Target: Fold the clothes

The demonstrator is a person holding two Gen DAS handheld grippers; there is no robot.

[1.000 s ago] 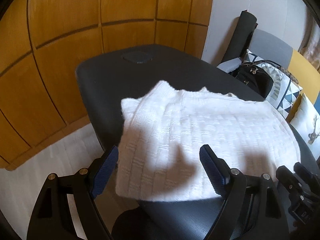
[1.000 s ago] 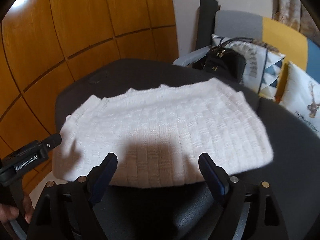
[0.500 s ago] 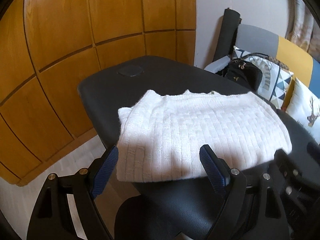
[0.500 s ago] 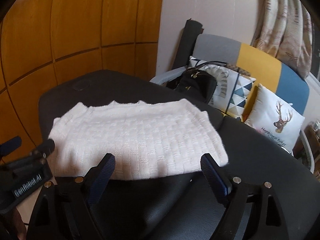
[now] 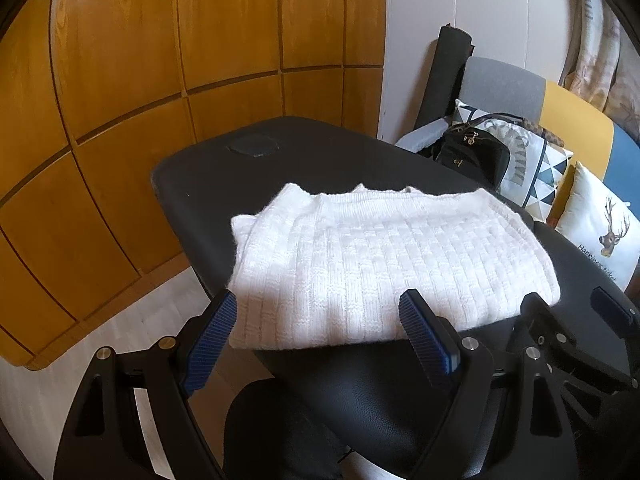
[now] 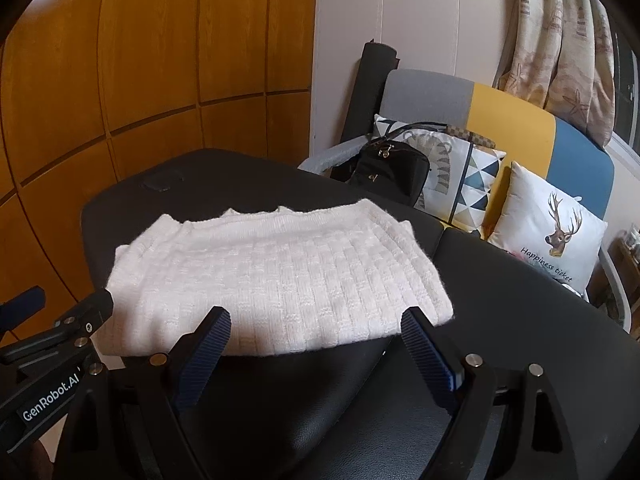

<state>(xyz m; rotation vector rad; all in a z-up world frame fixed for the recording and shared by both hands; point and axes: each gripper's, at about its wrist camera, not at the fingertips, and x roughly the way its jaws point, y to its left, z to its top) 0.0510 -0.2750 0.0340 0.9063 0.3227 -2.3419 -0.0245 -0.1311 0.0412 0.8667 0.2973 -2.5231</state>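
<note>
1. The sweater [image 5: 384, 264] lies flat on the black desk [image 5: 248, 176], just past both grippers and a bit below them.
2. Its long side runs left to right across both views. The folded near edge faces the grippers.
3. The left gripper [image 5: 320, 328] is wide open and holds nothing. Its blue pads [image 5: 212, 340] are in front of the left half of the near edge and do not touch it.
4. The right gripper [image 6: 316, 344] is also wide open and holds nothing. It is in front of the right half of the near edge.
5. Neither one looks nearer. They sit side by side, one for each end.
6. The sweater is white, thick and soft, with a bumpy knit of little squares and ribs. It is already folded into a neat block, with layers showing at its left end.
7. The desk top is smooth, dark and a bit shiny, like padded leather, with round corners. The sweater's left end sits near the desk's left edge.
8. I think the fold is almost done or done. One more fold, end over end, would need both grippers to reach forward and down.
9. Behind are a wood wall [image 5: 120, 80], pillows [image 6: 548, 236] and a black bag [image 6: 392, 172].
</note>
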